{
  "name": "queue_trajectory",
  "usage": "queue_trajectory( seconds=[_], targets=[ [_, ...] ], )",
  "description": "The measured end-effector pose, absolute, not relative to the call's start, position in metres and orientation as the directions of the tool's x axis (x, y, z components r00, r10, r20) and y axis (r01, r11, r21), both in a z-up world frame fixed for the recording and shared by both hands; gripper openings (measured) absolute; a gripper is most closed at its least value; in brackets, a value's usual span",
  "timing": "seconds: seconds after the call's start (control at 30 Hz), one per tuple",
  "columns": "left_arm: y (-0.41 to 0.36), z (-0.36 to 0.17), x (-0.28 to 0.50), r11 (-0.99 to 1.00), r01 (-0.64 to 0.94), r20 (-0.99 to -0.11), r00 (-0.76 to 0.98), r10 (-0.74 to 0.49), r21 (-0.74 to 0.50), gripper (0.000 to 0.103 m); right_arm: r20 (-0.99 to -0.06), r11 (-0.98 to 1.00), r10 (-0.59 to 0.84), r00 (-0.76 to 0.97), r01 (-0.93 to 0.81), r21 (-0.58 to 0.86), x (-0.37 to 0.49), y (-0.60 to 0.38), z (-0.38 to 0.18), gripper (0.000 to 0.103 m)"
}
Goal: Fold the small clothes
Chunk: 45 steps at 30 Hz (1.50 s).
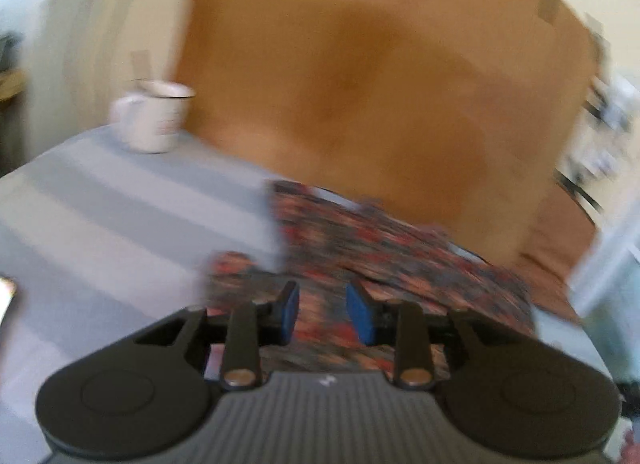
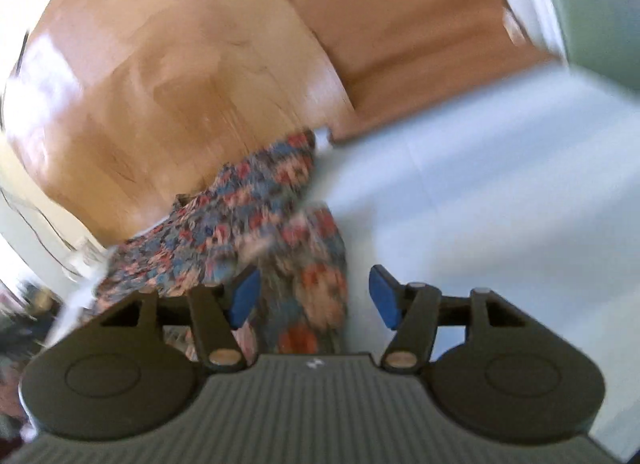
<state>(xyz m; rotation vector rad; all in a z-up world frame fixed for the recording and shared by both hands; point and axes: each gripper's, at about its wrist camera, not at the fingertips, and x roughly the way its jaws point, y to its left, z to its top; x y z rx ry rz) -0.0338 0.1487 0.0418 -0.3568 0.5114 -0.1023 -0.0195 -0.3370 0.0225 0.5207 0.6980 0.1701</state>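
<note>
Patterned garment [image 1: 380, 248] is lying just beyond my left gripper [image 1: 322, 314] and right gripper [image 2: 312, 296], both hovering released, on the tabletop [image 1: 120, 216].

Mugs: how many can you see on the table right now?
1. A white mug stands at the far left of the striped tablecloth, apart from the patterned garment. The right wrist view shows none; motion blur could hide others.

left gripper [image 1: 322, 316]: black arms w/ round black hubs, grey ribbed body, small white mark at centre
fingertips [image 1: 290, 314]: blue pads
pivots: 2 brass-coloured pins on the links
right gripper [image 2: 313, 298]: same build, black hubs, grey ribbed body, blue pads [image 2: 382, 298], brass-coloured pins
</note>
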Motion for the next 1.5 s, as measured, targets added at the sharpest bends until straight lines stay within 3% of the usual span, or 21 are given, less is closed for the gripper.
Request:
queue_trajectory(
  seconds=[0.17,0.2,0.27,0.37,0.43,0.57,0.63,0.73,0.83,0.97,1.07,1.13,1.27,1.4,1.5],
  targets=[
    [0.088,0.024,-0.033,0.947,0.190,-0.504,0.809,-0.301,-0.260,0.027,-0.562,0.840,0.353,0.748,0.012,0.543,-0.039,-0.332,0.009,0.062],
    [0.081,0.016,-0.032,0.952,0.193,-0.530,0.796,-0.293,-0.237,0.027,-0.565,0.847,0.359,0.743,-0.005,0.532,-0.042,-0.328,0.013,0.058],
    [0.069,-0.001,-0.026,0.962,0.186,-0.590,0.761,-0.271,-0.201,0.027,-0.584,0.853,0.391,0.711,-0.043,0.519,-0.034,-0.313,0.012,0.014],
    [0.055,-0.016,-0.030,0.979,0.189,-0.578,0.793,-0.195,-0.072,0.026,-0.593,0.912,0.299,0.748,-0.042,0.408,-0.031,-0.298,0.017,0.012],
    [0.052,-0.015,-0.032,0.983,0.176,-0.583,0.794,-0.172,-0.049,0.026,-0.588,0.914,0.266,0.764,-0.006,0.405,-0.033,-0.305,0.015,0.011],
    [0.056,-0.009,-0.034,0.984,0.171,-0.600,0.783,-0.166,-0.050,0.026,-0.591,0.903,0.276,0.758,0.007,0.430,-0.037,-0.313,0.010,0.012],
    [0.064,-0.002,-0.038,0.986,0.158,-0.598,0.785,-0.162,-0.059,0.036,-0.593,0.913,0.271,0.758,-0.007,0.408,-0.038,-0.306,0.014,0.013],
    [0.081,0.010,-0.039,0.990,0.105,-0.556,0.819,-0.141,-0.096,0.045,-0.573,0.899,0.277,0.771,0.003,0.438,-0.041,-0.313,0.018,0.019],
    [0.112,0.022,-0.045,0.989,0.000,-0.529,0.845,-0.080,-0.148,0.050,-0.553,0.857,0.311,0.773,0.024,0.515,-0.046,-0.325,0.020,0.040],
    [0.154,0.023,-0.055,0.957,-0.089,-0.546,0.834,-0.081,-0.277,0.057,-0.538,0.822,0.362,0.761,0.011,0.569,-0.057,-0.330,0.026,0.044],
    [0.172,0.015,-0.063,0.934,-0.125,-0.573,0.814,-0.097,-0.336,0.073,-0.559,0.809,0.375,0.740,0.034,0.587,-0.063,-0.332,0.026,0.049],
    [0.177,0.008,-0.070,0.916,-0.129,-0.587,0.799,-0.131,-0.380,0.089,-0.570,0.795,0.386,0.725,0.051,0.604,-0.068,-0.333,0.023,0.052],
    [0.182,-0.006,-0.077,0.878,-0.109,-0.594,0.774,-0.220,-0.467,0.091,-0.584,0.775,0.394,0.710,0.085,0.626,-0.076,-0.336,0.015,0.052],
    [0.178,-0.009,-0.072,0.876,-0.110,-0.594,0.773,-0.222,-0.470,0.092,-0.564,0.729,0.428,0.706,0.099,0.677,-0.075,-0.334,0.011,0.053],
    [0.171,-0.010,-0.065,0.876,-0.095,-0.589,0.774,-0.233,-0.472,0.093,-0.551,0.717,0.437,0.711,0.095,0.691,-0.077,-0.326,0.010,0.061]
  ],
)
